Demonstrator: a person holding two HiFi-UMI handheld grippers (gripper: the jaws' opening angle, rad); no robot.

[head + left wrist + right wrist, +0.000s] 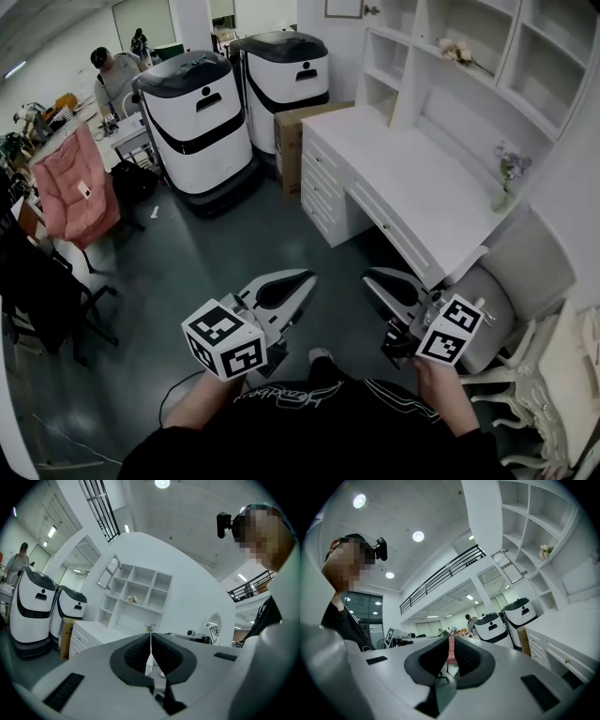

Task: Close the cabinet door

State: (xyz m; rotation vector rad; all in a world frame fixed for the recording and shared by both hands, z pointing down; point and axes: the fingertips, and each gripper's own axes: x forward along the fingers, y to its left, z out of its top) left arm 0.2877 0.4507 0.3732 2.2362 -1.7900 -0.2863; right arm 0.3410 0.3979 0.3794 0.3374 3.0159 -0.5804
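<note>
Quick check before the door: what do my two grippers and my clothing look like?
The left gripper and right gripper have light grey, tapering shells with black ridged pads inside the jaws. The left cube and right cube are white with black square markers. The person wears a black top with white lettering.

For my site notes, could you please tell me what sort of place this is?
Probably a robotics lab with a mock home corner: two big white-and-black machines stand on a grey floor beside a white desk with open shelving.
</note>
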